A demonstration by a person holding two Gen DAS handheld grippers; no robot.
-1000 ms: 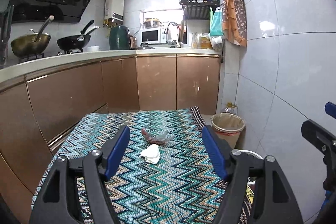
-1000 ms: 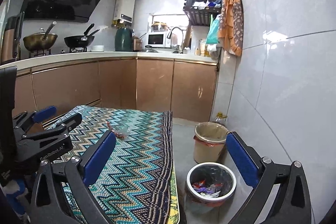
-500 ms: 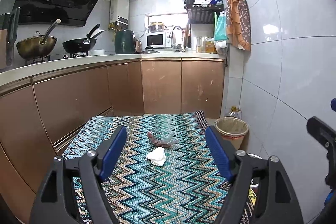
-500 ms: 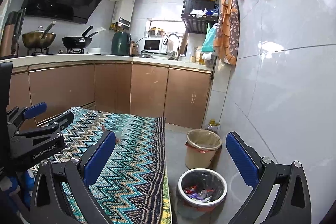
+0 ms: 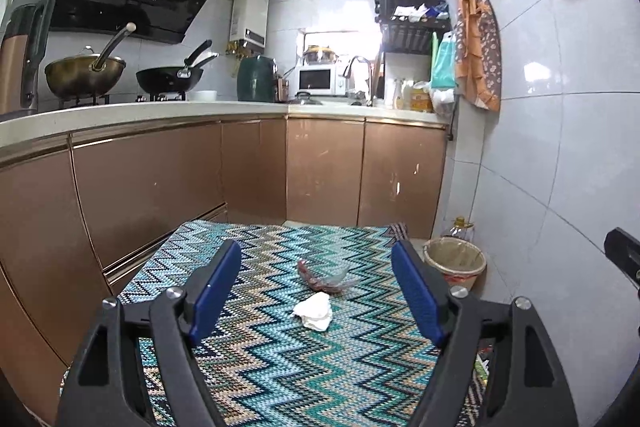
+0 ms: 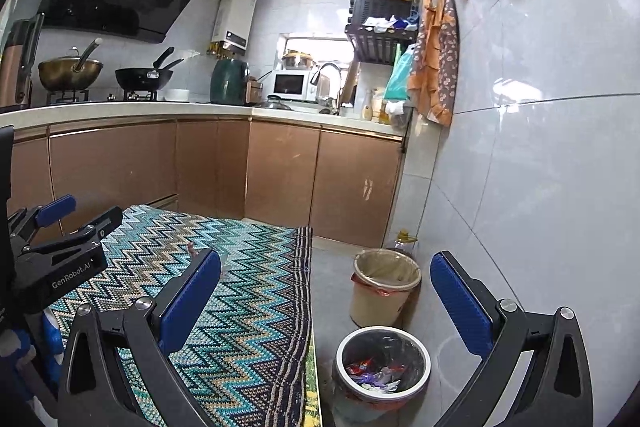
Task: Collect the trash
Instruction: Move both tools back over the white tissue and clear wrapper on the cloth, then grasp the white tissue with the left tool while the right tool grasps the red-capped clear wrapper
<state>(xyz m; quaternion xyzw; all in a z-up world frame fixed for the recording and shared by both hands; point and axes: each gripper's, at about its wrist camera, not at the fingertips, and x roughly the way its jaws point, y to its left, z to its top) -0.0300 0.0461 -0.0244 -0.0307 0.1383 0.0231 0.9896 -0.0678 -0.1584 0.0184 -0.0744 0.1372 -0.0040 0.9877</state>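
The left gripper [image 5: 316, 291] hangs over the zigzag cloth [image 5: 280, 359] with its blue fingers spread wide and nothing between them. Straight ahead at twelve o'clock lie the two bits of trash: a crumpled white tissue [image 5: 314, 311] and, just beyond it and almost touching, a clear wrapper [image 5: 322, 273] with red inside. Both sit near the middle of the cloth, well in from every edge, with bare cloth all round them.

The cloth's far edge stops short of the brown cabinets [image 5: 324, 171], leaving a strip of floor. Its right edge, a dark woven border [image 6: 306, 291], runs toward twelve o'clock in the right wrist view, and beyond it grey floor opens up to the tiled wall [image 6: 540, 167].

The right gripper [image 6: 326, 299] is held off that edge, fingers also wide apart and empty. Below it at six o'clock stands a round bin [image 6: 382, 371] lined in black with coloured wrappers inside; at one o'clock a cream bin [image 6: 386, 287] stands near the wall, a bottle [image 6: 404, 239] behind it.

The left gripper's side reads "GenRobot.AI" [image 6: 74, 277].
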